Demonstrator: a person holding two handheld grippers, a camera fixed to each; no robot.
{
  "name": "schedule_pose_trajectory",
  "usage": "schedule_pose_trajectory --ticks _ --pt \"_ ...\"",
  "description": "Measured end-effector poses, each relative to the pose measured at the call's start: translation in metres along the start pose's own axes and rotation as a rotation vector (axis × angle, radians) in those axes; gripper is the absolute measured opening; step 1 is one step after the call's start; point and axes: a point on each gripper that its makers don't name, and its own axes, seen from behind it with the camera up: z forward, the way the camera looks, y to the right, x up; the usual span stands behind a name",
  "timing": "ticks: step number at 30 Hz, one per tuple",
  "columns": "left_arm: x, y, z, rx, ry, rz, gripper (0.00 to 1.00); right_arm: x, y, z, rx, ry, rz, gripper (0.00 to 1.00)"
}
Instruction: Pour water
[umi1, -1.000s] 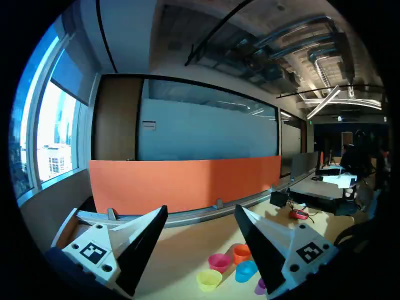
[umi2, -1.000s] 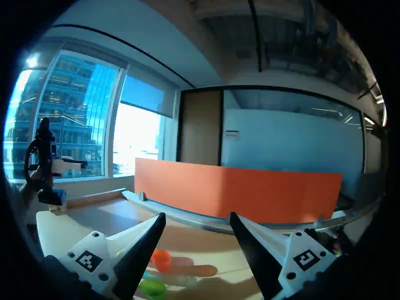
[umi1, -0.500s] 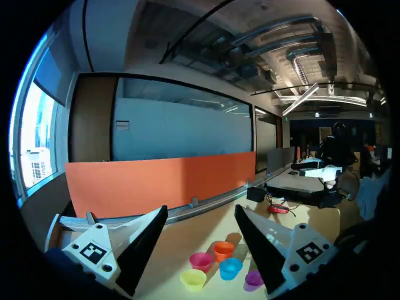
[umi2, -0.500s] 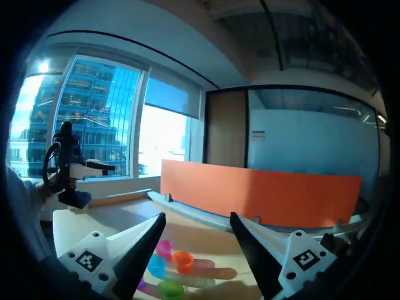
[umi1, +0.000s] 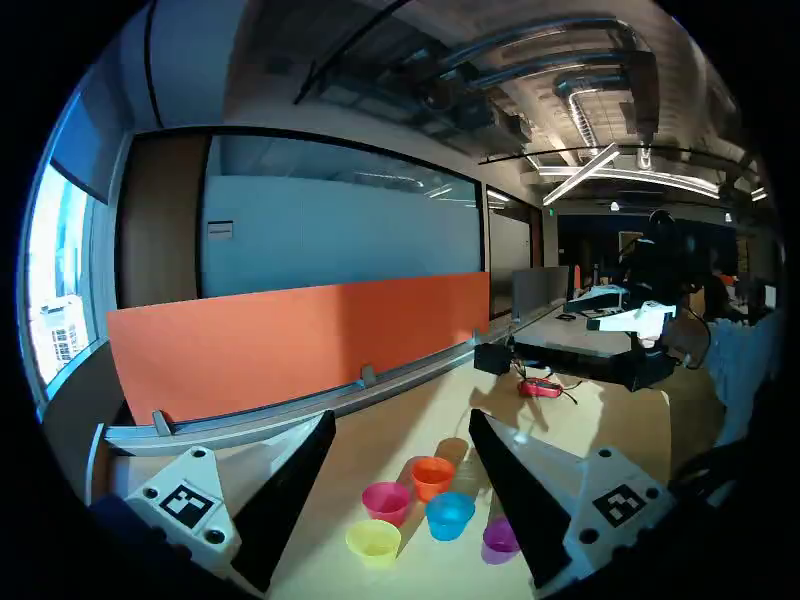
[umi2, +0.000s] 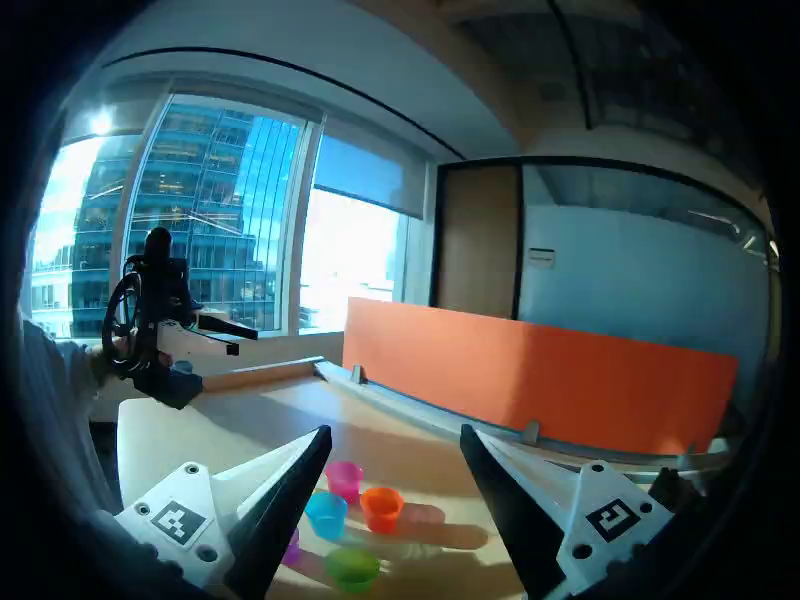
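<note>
Five coloured cups (umi1: 450, 513) clustered on the pale table (umi1: 600, 425), framed by the wide-parted left tongs (umi1: 400, 418).

Purple cup (umi1: 497, 538) is half hidden behind a finger of the left tongs (umi1: 400, 415). In the right gripper view it is mostly behind a finger of the right tongs (umi2: 394, 430), with just a sliver showing. Both tongs' bodies are cut off at the lower edge. Cup insides: cannot tell if any hold water. Small red thing (umi1: 540, 388) with a cable, far down the counter (umi1: 600, 420), is too small to name. Wall sign (umi1: 220, 230) is unreadable. Dark figure (umi1: 665, 260) in the background is murky. Sleeve (umi2: 50, 420) is cut by the left edge.
</note>
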Motion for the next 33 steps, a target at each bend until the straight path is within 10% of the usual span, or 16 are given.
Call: schedule_pose_trajectory --ticks 33 --pt "-0.099 0.022 0.035 -0.129 -0.171 0.077 1.00 -0.081 -0.026 0.015 0.123 -0.192 -0.022 0.99"
